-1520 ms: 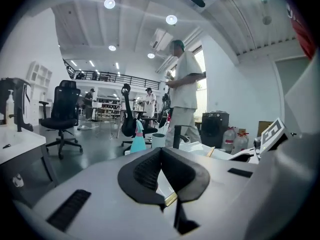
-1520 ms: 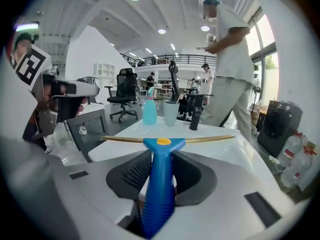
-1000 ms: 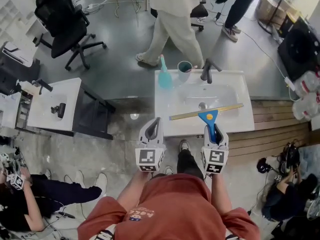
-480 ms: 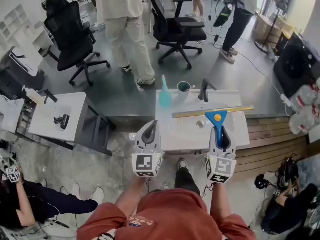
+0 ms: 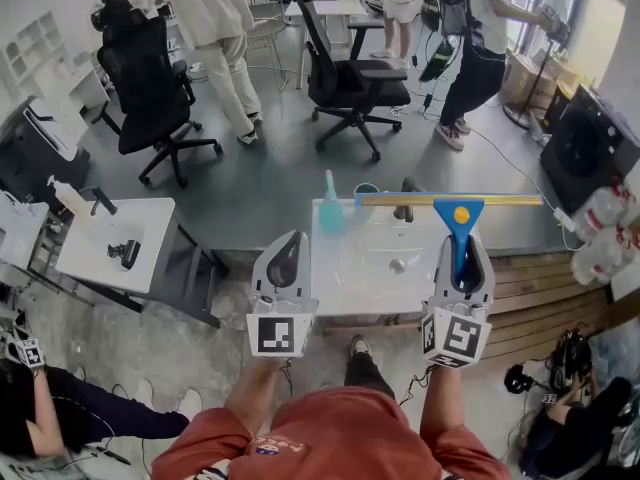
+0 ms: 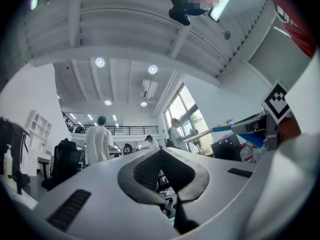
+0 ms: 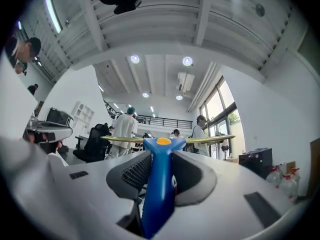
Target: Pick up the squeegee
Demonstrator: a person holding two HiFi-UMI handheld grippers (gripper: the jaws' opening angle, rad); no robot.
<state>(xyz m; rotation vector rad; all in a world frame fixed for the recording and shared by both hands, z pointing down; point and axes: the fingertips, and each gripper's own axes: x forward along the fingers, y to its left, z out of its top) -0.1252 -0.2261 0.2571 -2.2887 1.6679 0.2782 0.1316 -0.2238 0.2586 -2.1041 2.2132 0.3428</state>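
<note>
Item: squeegee [image 5: 459,213], blue handle pinched in your right tongs [image 5: 460,246], held clear above the surface [image 5: 335,268]. Your left tongs [image 5: 289,255]: pressed together, empty. Pick-up looks complete.

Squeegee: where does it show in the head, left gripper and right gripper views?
Head view: squeegee right of centre, blue handle in the right gripper, yellow blade level.
Left gripper view: squeegee at the far right.
Right gripper view: squeegee dead centre, handle between the jaws.
Shared landmark: black office chair beside the person in white.
</note>
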